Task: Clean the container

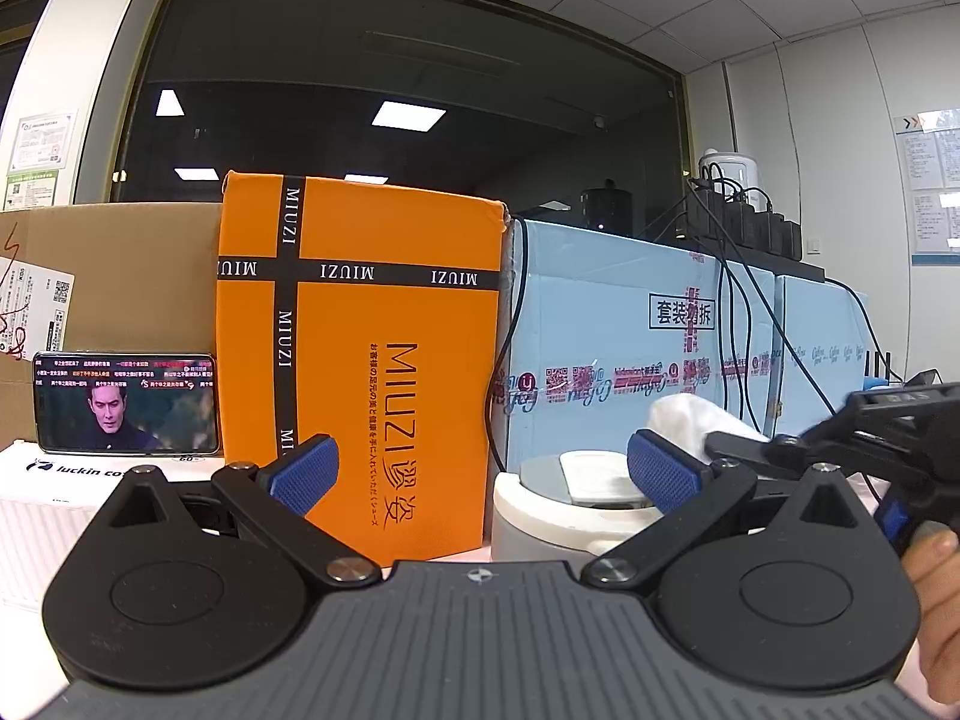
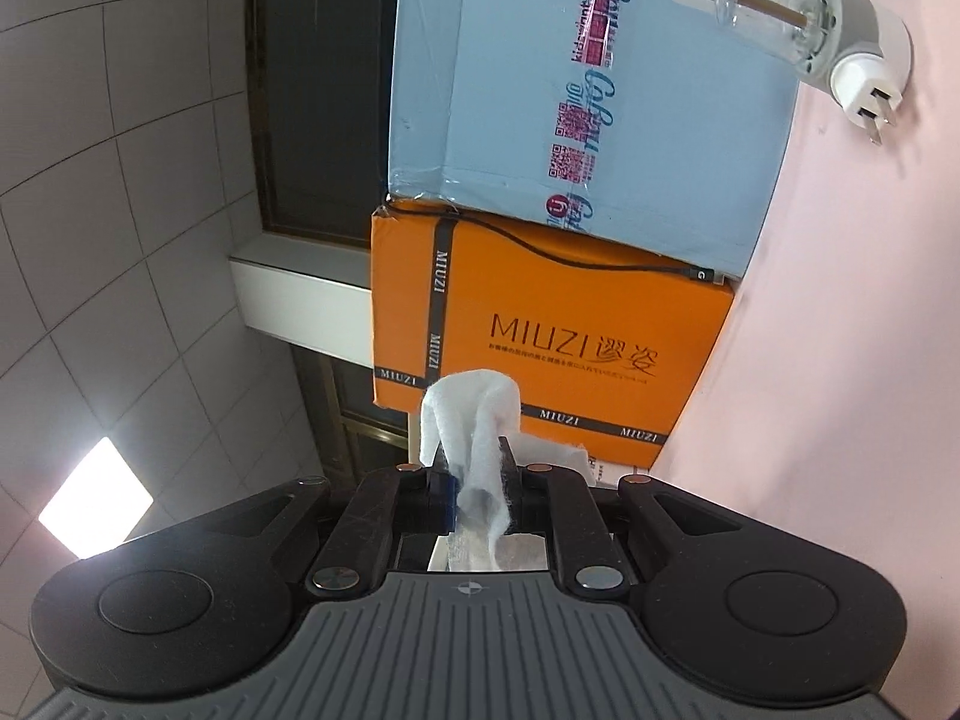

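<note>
1. The container (image 1: 558,504), a squat white pot with a grey top and a white inset, stands on the pale surface (image 2: 840,360) just ahead of the left claw (image 1: 486,474), between its two blue fingertips and nearer the right-hand one.
2. The left claw is spread wide and holds nothing; its pads (image 1: 303,471) sit apart from the container, so the pot is not steadied.
3. The right claw (image 2: 474,480) is clamped on a white wipe cloth (image 2: 480,438), which bunches up past its tips and trails back between the fingers.
4. In the left view the right claw comes in from the right side, with the cloth (image 1: 690,420) over the container's far rim; whether cloth touches pot I cannot tell.
5. My judgement: the task is at an early or middle stage. The wiping tool is in hand and at the pot, but no wiped or dirty patch shows, so how much cleaning is done cannot be read.
6. Left, as I judge: rub the top and sides, perhaps with the left claw bracing the pot.
7. Only the left view shows the container, a phone (image 1: 126,402) playing video far to the left, and the person's hand (image 1: 936,594).
8. Only the right view, rolled sideways, shows the grip on the cloth plainly, and a plug-in device with a clear dome (image 2: 840,30) lying on the surface well ahead.
9. Both show the orange MIUZI box (image 1: 360,360) and the blue carton (image 1: 630,330) behind.
</note>
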`<state>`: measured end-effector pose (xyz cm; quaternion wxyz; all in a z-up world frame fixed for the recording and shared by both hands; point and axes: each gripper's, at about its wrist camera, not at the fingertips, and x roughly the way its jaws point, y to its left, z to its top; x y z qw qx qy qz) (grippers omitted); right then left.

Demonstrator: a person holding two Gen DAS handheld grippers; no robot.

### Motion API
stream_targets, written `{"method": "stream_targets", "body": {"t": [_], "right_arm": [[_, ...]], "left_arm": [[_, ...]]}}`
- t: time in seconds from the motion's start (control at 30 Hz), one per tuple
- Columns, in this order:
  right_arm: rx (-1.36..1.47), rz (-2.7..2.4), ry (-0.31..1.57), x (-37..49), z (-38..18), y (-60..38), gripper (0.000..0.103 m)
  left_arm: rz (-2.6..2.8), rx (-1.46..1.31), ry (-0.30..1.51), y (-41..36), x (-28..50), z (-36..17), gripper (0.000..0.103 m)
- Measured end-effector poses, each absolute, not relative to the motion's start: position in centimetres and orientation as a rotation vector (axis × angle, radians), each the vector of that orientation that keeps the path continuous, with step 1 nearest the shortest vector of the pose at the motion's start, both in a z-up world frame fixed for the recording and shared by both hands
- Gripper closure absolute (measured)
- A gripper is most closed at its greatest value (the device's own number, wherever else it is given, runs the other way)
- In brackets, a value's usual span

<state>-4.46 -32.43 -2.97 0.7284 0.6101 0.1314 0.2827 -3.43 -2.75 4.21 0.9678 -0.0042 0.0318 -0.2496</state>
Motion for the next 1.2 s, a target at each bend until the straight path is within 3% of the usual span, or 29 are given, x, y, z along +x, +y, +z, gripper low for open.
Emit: {"method": "stream_targets", "body": {"t": [0.5,0.8,1.2], "right_arm": [[1.226,0.471,0.443,-2.5,-4.8,-31.1,0.091],[1.21,0.641,0.297,-4.2,-1.8,-31.5,0.091],[1.252,0.49,0.447,-3.6,-5.2,-31.5,0.089]], "left_arm": [[-0.504,-0.017,0.066,-2.7,-3.4,4.2,0.0],[-0.503,-0.014,0.064,-2.8,-3.5,4.2,0.0],[-0.501,-0.02,0.065,-2.8,-3.4,4.1,0.0]]}}
